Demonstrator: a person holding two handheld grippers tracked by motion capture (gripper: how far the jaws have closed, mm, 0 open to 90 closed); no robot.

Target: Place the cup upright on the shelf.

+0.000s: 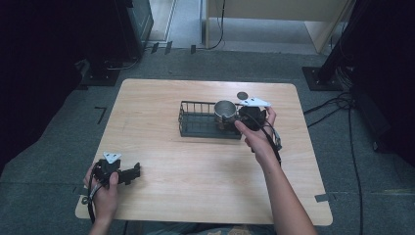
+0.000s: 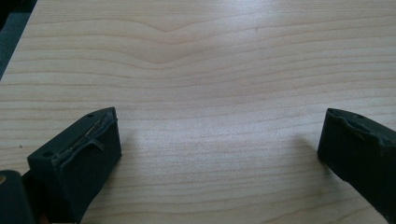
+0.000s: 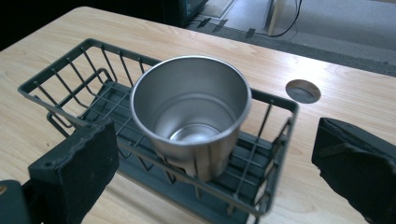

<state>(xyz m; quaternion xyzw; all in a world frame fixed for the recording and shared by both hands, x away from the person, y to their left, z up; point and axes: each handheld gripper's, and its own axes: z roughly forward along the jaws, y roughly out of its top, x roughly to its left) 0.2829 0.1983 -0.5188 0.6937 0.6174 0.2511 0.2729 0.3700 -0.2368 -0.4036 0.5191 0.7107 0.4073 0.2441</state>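
1. Left gripper [image 1: 128,173]: rests low at the near-left corner of the bench [image 1: 161,161], held in the person's left hand [image 1: 103,188]. In the left gripper view its jaws stand wide apart over bare wood, with nothing between them.
2. Wire basket [image 1: 195,128]: a dark rectangular rack near the middle of the bench; its left part holds nothing.
3. Steel cup [image 3: 194,109]: stands upright, mouth up, in the right end of the wire basket, its base on the basket's floor. Judged placed; that step looks done.
4. Right gripper [image 1: 244,116]: just beside the cup, held in the person's right hand [image 1: 259,139]. Its jaws stand apart on either side of the cup and clamp nothing.
5. Round hole [image 3: 303,91]: in the bench top beyond the basket.
6. Remaining, as judged: drawing the right gripper clear.
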